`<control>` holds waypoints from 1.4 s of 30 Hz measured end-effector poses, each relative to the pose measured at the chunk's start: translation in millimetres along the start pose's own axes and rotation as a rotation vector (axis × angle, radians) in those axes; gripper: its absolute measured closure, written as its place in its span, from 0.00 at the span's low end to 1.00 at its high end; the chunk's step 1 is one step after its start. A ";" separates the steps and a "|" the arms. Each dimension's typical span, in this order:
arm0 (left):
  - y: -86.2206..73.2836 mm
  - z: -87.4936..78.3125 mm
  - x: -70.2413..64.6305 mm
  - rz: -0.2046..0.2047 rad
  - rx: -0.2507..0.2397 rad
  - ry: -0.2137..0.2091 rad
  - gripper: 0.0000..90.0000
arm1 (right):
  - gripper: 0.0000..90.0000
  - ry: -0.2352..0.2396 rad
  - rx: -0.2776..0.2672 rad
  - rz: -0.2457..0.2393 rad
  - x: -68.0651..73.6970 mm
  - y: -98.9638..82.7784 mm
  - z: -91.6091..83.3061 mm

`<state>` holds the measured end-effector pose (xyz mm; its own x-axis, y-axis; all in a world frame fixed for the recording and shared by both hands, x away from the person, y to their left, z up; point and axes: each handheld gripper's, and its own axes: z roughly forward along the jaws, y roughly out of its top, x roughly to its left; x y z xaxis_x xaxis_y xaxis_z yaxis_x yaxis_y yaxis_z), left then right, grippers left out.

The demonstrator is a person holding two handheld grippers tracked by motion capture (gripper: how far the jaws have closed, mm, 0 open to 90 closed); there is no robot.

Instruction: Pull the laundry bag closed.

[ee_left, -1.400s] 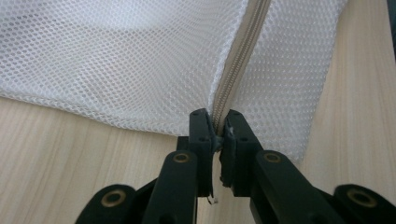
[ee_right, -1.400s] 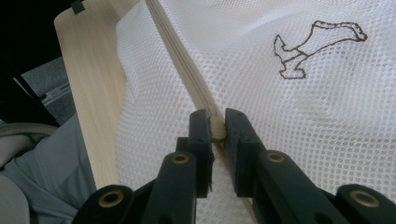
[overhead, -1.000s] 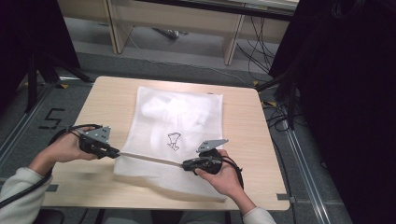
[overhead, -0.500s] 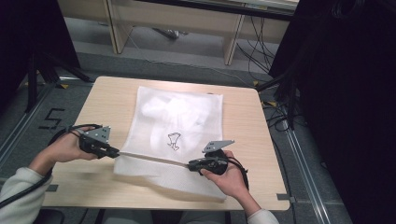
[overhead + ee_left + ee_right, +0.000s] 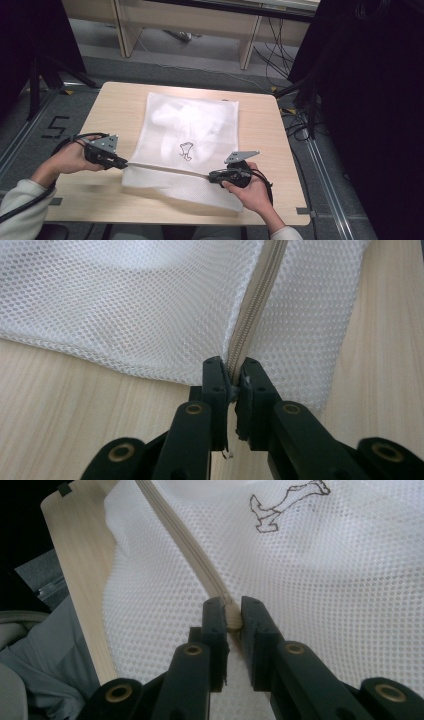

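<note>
The left gripper (image 5: 231, 374) has its jaws clamped on the end of the zipper (image 5: 257, 305), the cream tape pinched between the two black pads where the bag's corner meets the table. The right gripper (image 5: 231, 614) is likewise closed tight on the zipper, nipping a small cream lump of it farther along the same line; whether that lump is the slider cannot be told. From above, the left gripper (image 5: 111, 158) and right gripper (image 5: 220, 176) hold the zipper (image 5: 167, 170) as a taut straight band between them, raised a little off the surface, running from the near left corner of the bag toward its near right side. The bag (image 5: 192, 130) is white mesh, lying flat on the table (image 5: 260, 130) with its far edge toward the back; a small dark outline print (image 5: 186, 150) sits near its middle. A strip of mesh lies on the near side of the zipper, toward the person. Each gripper is held in a hand, left hand (image 5: 67, 160) and right hand (image 5: 252, 192), with light sleeves at the bottom edge.
</note>
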<state>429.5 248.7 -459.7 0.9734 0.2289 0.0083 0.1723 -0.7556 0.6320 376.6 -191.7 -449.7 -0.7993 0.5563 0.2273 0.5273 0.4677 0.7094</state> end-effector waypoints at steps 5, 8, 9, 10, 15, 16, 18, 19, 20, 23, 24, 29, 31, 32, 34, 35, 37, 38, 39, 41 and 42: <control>-0.2 -0.4 0.5 0.001 -0.006 0.000 0.92 | 0.91 -0.009 0.004 -0.002 -2.2 -1.8 -3.0; -1.1 -0.5 1.0 -0.002 -0.002 0.001 0.92 | 0.91 -0.007 0.013 0.018 -3.1 -3.6 -5.8; -1.1 -0.5 1.0 -0.002 -0.002 0.001 0.92 | 0.91 -0.014 0.006 0.008 -5.1 -4.1 -7.0; -1.1 -0.6 1.2 -0.003 -0.002 -0.001 0.92 | 0.91 -0.006 0.011 0.035 -3.8 -4.6 -8.9; 0.2 -0.4 1.2 0.008 -0.006 0.000 0.92 | 0.91 -0.015 0.001 0.013 -7.7 -6.5 -12.8; -0.1 -0.2 0.5 -0.005 -0.006 -0.001 0.92 | 0.91 -0.013 0.000 0.010 -7.8 -6.6 -12.5; -1.0 -0.4 0.8 -0.003 -0.001 0.003 0.92 | 0.91 -0.012 0.009 0.018 -7.1 -7.2 -12.0; -1.5 -0.7 1.3 -0.005 -0.002 0.001 0.92 | 0.91 -0.018 0.010 0.017 -7.3 -7.7 -12.1; -1.8 -0.9 1.6 -0.006 -0.001 -0.002 0.92 | 0.91 -0.012 0.013 0.035 -7.6 -7.6 -13.9; -1.3 -0.4 1.5 -0.006 -0.006 -0.001 0.92 | 0.91 -0.019 0.007 0.037 -10.9 -10.3 -17.5; -1.1 -0.5 1.4 -0.004 0.000 0.001 0.92 | 0.91 -0.016 0.003 0.042 -11.1 -10.7 -17.9; -1.3 -0.4 1.4 -0.006 -0.001 0.002 0.92 | 0.91 -0.018 0.010 0.038 -11.5 -13.1 -18.6; -1.4 -0.5 1.3 -0.007 -0.002 0.001 0.92 | 0.91 -0.018 0.016 0.046 -13.3 -14.6 -19.9; -1.6 -0.6 1.5 -0.010 -0.006 -0.002 0.92 | 0.91 -0.024 0.019 0.047 -13.2 -15.0 -20.2; -1.7 -0.4 1.5 -0.011 -0.012 -0.002 0.92 | 0.91 -0.015 0.019 0.062 -12.8 -15.7 -20.8; -1.6 -0.6 1.5 -0.008 -0.004 0.001 0.92 | 0.91 -0.023 0.010 0.056 -14.7 -16.4 -21.6; -1.5 -0.4 1.7 -0.006 -0.010 -0.002 0.92 | 0.91 -0.022 0.018 0.060 -16.4 -18.2 -23.8; -1.5 -0.4 1.7 -0.009 -0.006 -0.001 0.92 | 0.91 -0.021 0.026 0.068 -15.5 -18.7 -23.9; -1.5 -0.4 1.7 -0.009 -0.006 -0.001 0.92 | 0.91 -0.016 0.025 0.065 -16.5 -19.4 -24.3; -1.6 -0.3 2.0 -0.007 -0.003 0.002 0.92 | 0.91 -0.017 0.031 0.080 -16.4 -20.3 -25.0; -1.6 -0.3 2.0 -0.007 -0.003 0.002 0.92 | 0.91 -0.017 0.031 0.080 -16.4 -20.3 -25.0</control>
<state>431.1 250.6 -460.4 0.9719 0.2353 0.0050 0.1789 -0.7523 0.6340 371.8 -227.5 -451.1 -0.7493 0.6043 0.2708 0.5981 0.4421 0.6684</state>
